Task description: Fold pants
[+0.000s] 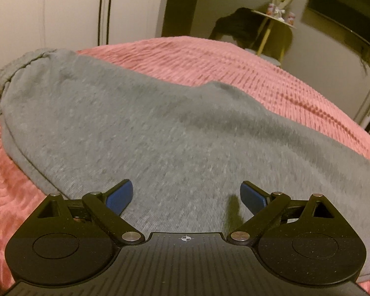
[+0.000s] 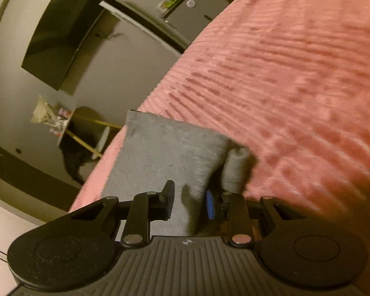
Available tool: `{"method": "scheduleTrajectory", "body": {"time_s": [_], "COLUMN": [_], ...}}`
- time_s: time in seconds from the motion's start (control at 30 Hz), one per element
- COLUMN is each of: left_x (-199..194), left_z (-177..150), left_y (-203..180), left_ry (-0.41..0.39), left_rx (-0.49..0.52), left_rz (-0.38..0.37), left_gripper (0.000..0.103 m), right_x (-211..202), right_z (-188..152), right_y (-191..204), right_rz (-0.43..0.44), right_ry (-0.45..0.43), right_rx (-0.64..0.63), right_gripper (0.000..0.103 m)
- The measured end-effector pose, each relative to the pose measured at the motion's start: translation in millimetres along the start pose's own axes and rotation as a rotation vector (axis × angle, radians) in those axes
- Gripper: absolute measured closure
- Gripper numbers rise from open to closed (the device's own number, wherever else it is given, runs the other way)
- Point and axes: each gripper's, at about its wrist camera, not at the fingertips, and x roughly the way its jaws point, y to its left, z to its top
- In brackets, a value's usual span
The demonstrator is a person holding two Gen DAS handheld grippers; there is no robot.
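Grey sweatpants (image 1: pixel 140 123) lie spread on a pink ribbed bedspread (image 1: pixel 246 74), with the gathered waistband (image 1: pixel 14 71) at the far left. My left gripper (image 1: pixel 186 194) hovers low over the grey cloth, jaws wide open and empty. In the right wrist view a narrower part of the grey pants (image 2: pixel 160 153) lies near the bed's edge, with a rolled cuff (image 2: pixel 236 170) beside it. My right gripper (image 2: pixel 190 202) has its jaws partly closed around a raised fold of the grey cloth; the image is blurred.
The bedspread (image 2: pixel 296 86) stretches far to the right. Off the bed stand a small round side table (image 1: pixel 273 19) with small items, a dark wall-mounted screen (image 2: pixel 59 39), a grey cabinet (image 2: pixel 202 7) and white wardrobe doors (image 1: pixel 49 9).
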Motion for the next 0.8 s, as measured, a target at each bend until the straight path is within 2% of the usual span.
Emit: {"method": "scheduleTrajectory", "body": {"time_s": [0.03, 0.13, 0.23, 0.3, 0.33, 0.4, 0.43, 0.47, 0.5, 0.67, 0.8], "left_x": [-2, -6, -8, -5, -3, 0, 0, 0, 0, 3, 1], "left_z": [0, 2, 4, 3, 3, 2, 1, 1, 1, -1, -1], "left_y": [0, 3, 5, 5, 5, 2, 1, 0, -1, -5, -3], "left_ry": [-0.001, -0.017, -0.032, -0.017, -0.007, 0.001, 0.001, 0.001, 0.003, 0.005, 0.006], "left_rx": [-0.004, -0.034, -0.055, -0.055, -0.047, -0.014, -0.004, 0.001, 0.002, 0.027, 0.017], "left_rz": [-0.002, -0.016, -0.017, -0.022, -0.02, -0.007, -0.004, -0.006, -0.008, -0.009, -0.023], "left_gripper": [0.006, 0.006, 0.006, 0.006, 0.006, 0.006, 0.006, 0.006, 0.006, 0.005, 0.005], "right_x": [-5, -27, -34, -20, -13, -16, -21, -28, -33, -31, -32], "right_z": [0, -4, -18, -25, -26, -25, -23, -20, -16, 0, 2], "right_y": [5, 17, 16, 7, 0, -8, -9, -12, -16, -34, -34], "right_rz": [-0.008, 0.039, -0.019, -0.12, -0.148, -0.123, -0.115, -0.114, -0.109, -0.067, -0.059], "right_ry": [-0.024, -0.113, -0.146, -0.112, -0.089, -0.09, -0.101, -0.12, -0.138, -0.087, -0.1], "right_rx": [-0.029, -0.089, -0.142, -0.169, -0.16, -0.145, -0.125, -0.101, -0.082, 0.025, 0.059], "right_gripper": [0.099, 0.099, 0.099, 0.099, 0.099, 0.098, 0.095, 0.086, 0.084, 0.083, 0.076]}}
